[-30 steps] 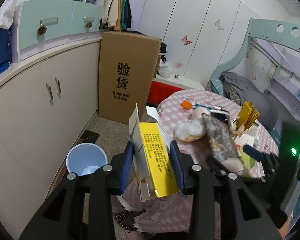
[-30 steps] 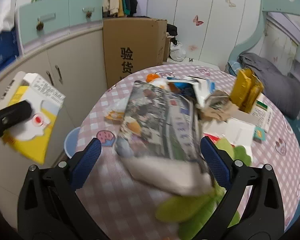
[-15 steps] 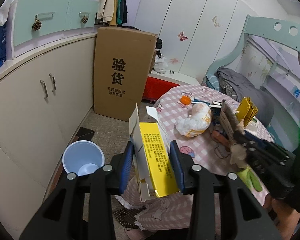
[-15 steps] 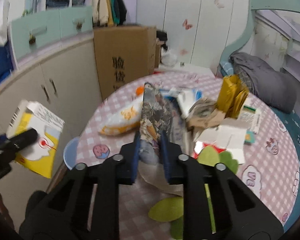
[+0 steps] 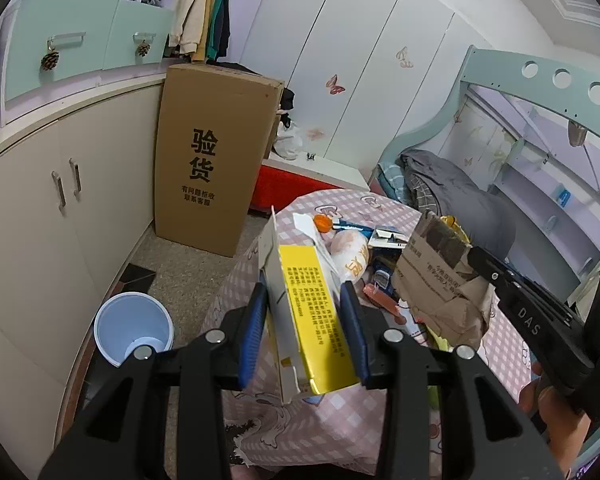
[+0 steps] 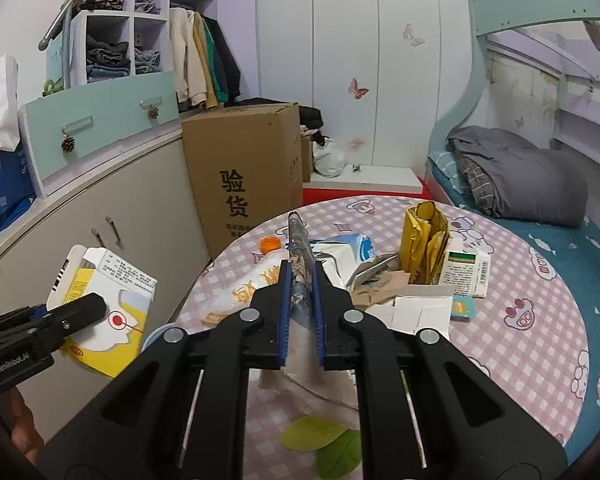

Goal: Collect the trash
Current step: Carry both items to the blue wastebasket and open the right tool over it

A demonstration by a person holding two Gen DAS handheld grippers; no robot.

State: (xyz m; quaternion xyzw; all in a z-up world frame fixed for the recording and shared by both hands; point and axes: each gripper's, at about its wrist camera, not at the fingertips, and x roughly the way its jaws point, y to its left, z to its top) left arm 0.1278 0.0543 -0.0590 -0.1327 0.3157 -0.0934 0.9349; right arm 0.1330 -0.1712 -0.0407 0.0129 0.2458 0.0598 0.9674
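Trash in both my tools: the flattened brown-paper printed bag [image 6: 300, 276] stands pinched edge-on in my right gripper [image 6: 300, 280], above the pink checked round table [image 6: 520, 344]. My left gripper [image 5: 305, 312] clamps the yellow-and-white cardboard carton [image 5: 304, 304], beside the table, near the pale blue plastic bin [image 5: 134, 328].

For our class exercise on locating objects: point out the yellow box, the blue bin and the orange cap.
Yellow box [image 5: 308, 316], left wrist view, on its yellow printed face.
Blue bin [image 5: 134, 322], left wrist view, on its inner wall.
Orange cap [image 6: 271, 244], right wrist view, on its top.
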